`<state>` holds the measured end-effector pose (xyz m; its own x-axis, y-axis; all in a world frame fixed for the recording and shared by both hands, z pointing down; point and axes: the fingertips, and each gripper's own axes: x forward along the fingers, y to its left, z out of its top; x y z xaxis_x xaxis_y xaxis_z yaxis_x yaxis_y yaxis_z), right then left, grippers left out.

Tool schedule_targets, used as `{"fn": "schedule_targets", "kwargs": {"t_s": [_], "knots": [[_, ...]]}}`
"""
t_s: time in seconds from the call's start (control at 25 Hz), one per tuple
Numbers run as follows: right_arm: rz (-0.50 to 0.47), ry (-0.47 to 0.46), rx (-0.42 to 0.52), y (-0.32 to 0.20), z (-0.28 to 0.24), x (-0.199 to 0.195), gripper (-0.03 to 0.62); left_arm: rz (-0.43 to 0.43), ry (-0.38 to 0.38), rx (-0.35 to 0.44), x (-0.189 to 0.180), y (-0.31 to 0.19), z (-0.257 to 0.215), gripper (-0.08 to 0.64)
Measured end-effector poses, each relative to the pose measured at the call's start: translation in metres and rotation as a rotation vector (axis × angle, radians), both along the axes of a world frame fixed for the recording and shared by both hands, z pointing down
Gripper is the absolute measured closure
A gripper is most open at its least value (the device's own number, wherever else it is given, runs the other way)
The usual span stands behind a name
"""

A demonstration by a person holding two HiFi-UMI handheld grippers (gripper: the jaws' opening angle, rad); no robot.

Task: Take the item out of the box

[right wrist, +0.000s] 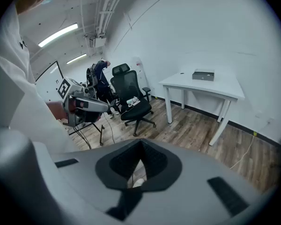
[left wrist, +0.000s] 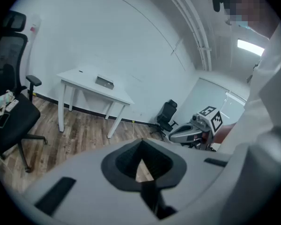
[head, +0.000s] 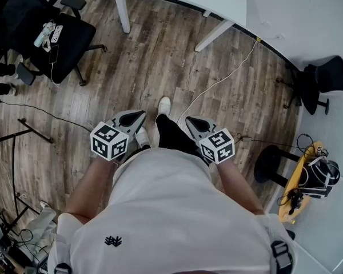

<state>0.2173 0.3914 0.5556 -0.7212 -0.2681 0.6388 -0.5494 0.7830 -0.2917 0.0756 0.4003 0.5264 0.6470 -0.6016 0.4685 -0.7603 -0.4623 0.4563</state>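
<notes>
A small grey box (left wrist: pixel 104 82) lies on a white table (left wrist: pixel 84 78) across the room, and the right gripper view shows the same box (right wrist: pixel 203 74) on that table (right wrist: pixel 225 90). I cannot see what is in it. I hold both grippers close to my waist, far from the table. My left gripper (head: pixel 132 117) is shut with nothing in it, its dark pads meeting at the tip (left wrist: pixel 140 161). My right gripper (head: pixel 195 123) is shut and empty too (right wrist: pixel 139 165). Each gripper shows in the other's view, the right gripper (left wrist: pixel 196 130) and the left gripper (right wrist: pixel 82 104).
A black office chair (head: pixel 57 36) with small devices on its seat stands at the left. A second black chair (head: pixel 323 79) is at the right wall. A white cable (head: pixel 217 84) runs over the wood floor. A black stool (head: pixel 271 164) and stand legs (head: pixel 23 130) flank me.
</notes>
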Motion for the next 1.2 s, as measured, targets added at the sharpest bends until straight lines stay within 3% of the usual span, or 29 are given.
{"fn": "schedule_targets", "kwargs": {"t_s": [0.56, 0.84, 0.96, 1.2], "knots": [[-0.038, -0.113, -0.013, -0.146, -0.005, 0.002, 0.586, 0.08, -0.156, 0.027, 0.04, -0.152, -0.037, 0.554], [-0.008, -0.111, -0.017, -0.213, 0.006, 0.017, 0.579, 0.061, -0.163, 0.025, 0.043, -0.213, -0.038, 0.554], [0.02, -0.105, -0.027, -0.24, 0.011, 0.002, 0.539, 0.079, -0.152, 0.016, 0.029, -0.239, -0.029, 0.554], [0.105, -0.072, -0.04, -0.298, 0.015, -0.023, 0.537, 0.14, -0.102, 0.05, 0.005, -0.309, -0.027, 0.552]]}}
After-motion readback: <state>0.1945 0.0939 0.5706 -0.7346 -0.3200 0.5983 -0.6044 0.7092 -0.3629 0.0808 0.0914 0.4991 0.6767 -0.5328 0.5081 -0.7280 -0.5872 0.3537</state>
